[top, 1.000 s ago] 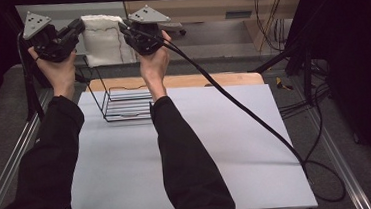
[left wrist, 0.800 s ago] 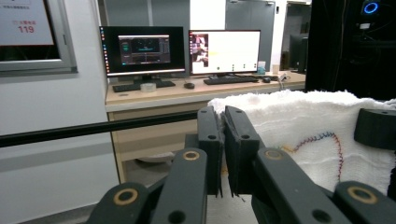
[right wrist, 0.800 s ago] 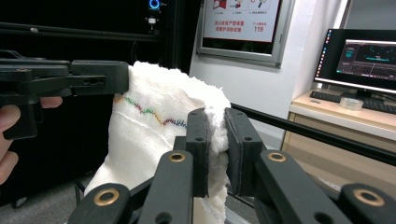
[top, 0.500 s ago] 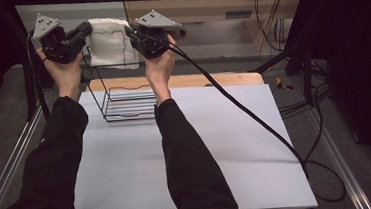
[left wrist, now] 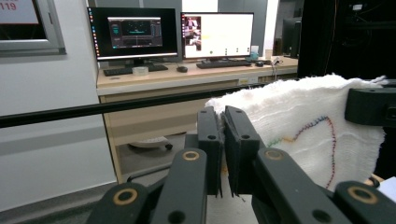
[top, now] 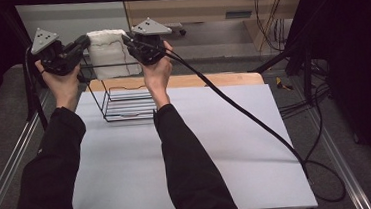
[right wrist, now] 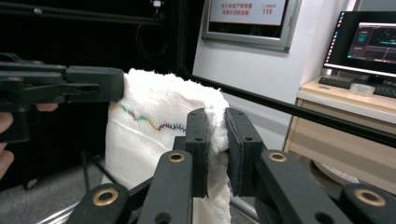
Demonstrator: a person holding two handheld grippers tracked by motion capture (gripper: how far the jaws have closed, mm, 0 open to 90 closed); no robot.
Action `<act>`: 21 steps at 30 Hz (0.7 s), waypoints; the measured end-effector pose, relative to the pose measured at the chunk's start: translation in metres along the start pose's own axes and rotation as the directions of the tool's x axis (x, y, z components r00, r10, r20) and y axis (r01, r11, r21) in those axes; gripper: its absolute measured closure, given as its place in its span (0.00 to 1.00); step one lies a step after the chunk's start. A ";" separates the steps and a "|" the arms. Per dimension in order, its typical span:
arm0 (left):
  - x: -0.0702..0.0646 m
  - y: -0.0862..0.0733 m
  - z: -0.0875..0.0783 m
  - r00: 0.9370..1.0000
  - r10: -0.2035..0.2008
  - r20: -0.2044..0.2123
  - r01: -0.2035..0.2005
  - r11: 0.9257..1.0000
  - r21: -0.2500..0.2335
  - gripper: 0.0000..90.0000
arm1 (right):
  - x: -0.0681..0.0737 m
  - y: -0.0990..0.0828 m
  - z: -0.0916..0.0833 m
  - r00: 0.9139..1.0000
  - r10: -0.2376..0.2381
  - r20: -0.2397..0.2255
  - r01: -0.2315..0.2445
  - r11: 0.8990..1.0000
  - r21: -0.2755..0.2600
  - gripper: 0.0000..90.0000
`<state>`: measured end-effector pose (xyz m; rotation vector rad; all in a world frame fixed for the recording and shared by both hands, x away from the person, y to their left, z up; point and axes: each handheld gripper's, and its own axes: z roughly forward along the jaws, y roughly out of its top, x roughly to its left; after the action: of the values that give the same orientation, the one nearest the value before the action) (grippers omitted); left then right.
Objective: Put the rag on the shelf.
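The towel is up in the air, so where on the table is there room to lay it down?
The white table is bare right of the forearms, out to the cable, and in front of the wire rack. It is crowded at the far left, where the rack stands under the towel, which the left gripper and right gripper hold.

Folded white woven cloth [top: 107, 51] — multicoloured zigzag stitching. Black wire rack [top: 127, 103]. Pale grey rectangular tabletop [top: 227, 146] — light wooden strip [top: 211, 79] along far edge.

The person wears long black sleeves [top: 57, 159]. Each black hand-held gripper, left [top: 86, 42] and right [top: 126, 40], carries a grey three-cornered plate, brass-ringed pivots, and a black cable [top: 244, 115].
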<state>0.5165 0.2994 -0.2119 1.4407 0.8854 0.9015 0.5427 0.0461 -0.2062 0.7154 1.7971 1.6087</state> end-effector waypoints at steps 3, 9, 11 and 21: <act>0.002 -0.004 -0.006 1.000 -0.006 0.004 0.006 1.000 -0.004 0.95 | 0.005 -0.002 -0.001 1.000 -0.006 -0.011 0.006 1.000 0.007 0.89; 0.001 -0.007 -0.014 1.000 -0.002 0.015 0.002 1.000 -0.002 0.95 | 0.011 -0.003 -0.005 1.000 -0.022 -0.015 0.022 1.000 0.018 0.89; 0.000 -0.007 -0.017 1.000 -0.002 0.015 0.002 1.000 -0.005 0.95 | 0.013 -0.003 -0.006 1.000 -0.027 -0.016 0.027 0.999 0.020 0.89; -0.001 -0.012 -0.022 1.000 -0.004 0.022 0.003 1.000 0.015 0.95 | 0.017 -0.005 -0.010 0.999 -0.038 -0.030 0.039 0.998 0.044 0.89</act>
<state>0.4962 0.3085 -0.2235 1.4591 0.8796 0.8763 0.5238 0.0517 -0.2118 0.6768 1.8612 1.5659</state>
